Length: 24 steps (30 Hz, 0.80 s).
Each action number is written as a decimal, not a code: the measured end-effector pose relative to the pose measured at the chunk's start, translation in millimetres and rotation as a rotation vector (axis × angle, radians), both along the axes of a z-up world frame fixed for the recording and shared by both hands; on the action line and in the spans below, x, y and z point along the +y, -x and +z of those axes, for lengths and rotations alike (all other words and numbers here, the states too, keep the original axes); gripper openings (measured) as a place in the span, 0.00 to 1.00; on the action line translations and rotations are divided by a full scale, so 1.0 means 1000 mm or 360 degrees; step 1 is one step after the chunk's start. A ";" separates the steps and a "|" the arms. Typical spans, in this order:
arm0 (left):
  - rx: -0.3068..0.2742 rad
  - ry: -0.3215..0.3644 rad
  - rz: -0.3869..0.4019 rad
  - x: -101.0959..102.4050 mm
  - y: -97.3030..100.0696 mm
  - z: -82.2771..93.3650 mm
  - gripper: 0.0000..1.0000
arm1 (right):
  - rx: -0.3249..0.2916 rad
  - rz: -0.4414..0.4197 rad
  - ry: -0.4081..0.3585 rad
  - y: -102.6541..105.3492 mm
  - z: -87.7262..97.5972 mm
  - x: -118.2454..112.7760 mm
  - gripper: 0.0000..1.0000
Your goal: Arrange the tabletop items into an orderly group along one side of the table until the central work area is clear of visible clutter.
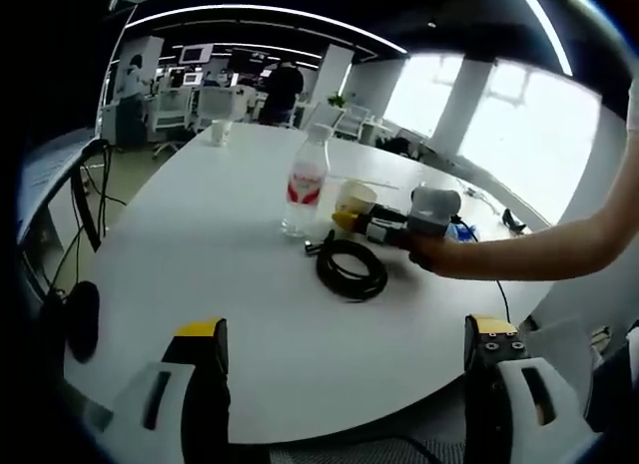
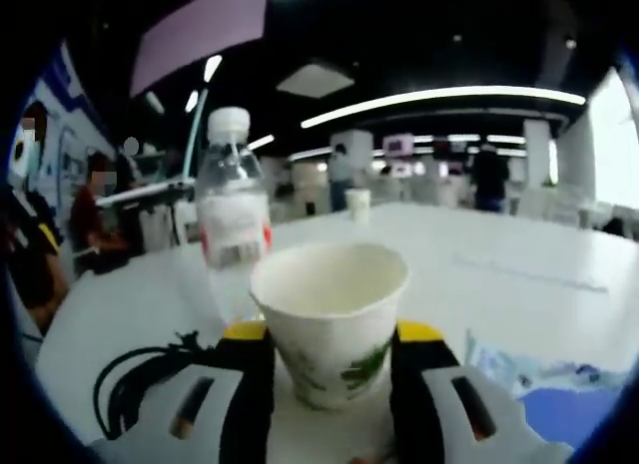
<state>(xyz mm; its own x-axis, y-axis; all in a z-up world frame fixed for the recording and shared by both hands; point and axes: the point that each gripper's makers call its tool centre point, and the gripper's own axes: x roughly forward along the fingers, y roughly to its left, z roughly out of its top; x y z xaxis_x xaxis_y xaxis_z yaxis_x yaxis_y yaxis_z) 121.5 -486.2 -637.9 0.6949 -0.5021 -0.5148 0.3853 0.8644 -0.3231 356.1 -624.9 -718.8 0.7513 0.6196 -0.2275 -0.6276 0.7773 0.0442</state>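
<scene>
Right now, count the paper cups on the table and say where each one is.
2. One paper cup sits between the right gripper jaws beside the water bottle; a second cup stands alone far across the table. Others may be hidden.

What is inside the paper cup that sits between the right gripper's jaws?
In the right gripper view, the paper cup looks empty: only its pale inner wall shows. The near rim hides its bottom. The right gripper has a jaw on each side of it.
</scene>
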 end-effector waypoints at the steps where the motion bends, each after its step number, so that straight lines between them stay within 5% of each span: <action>1: -0.0009 0.0008 0.0008 0.001 -0.001 0.002 0.98 | 0.0005 -0.0002 0.0000 0.001 0.000 -0.001 0.43; 15: -0.0024 0.0047 0.0031 -0.001 -0.006 0.010 0.99 | 0.0114 -0.0024 0.0011 0.014 0.007 -0.018 0.55; 24: -0.0081 0.0028 -0.0005 -0.002 -0.034 0.022 0.99 | 0.0217 -0.0085 0.0067 0.051 0.017 -0.041 0.56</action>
<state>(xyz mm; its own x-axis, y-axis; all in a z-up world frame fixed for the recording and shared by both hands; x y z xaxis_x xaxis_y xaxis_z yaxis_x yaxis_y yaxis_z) 155.6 -488.1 -616.1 0.7184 -0.5130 -0.4697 0.4045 0.8575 -0.3180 305.5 -665.5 -702.0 0.7432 0.5672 -0.3547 -0.5758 0.8123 0.0926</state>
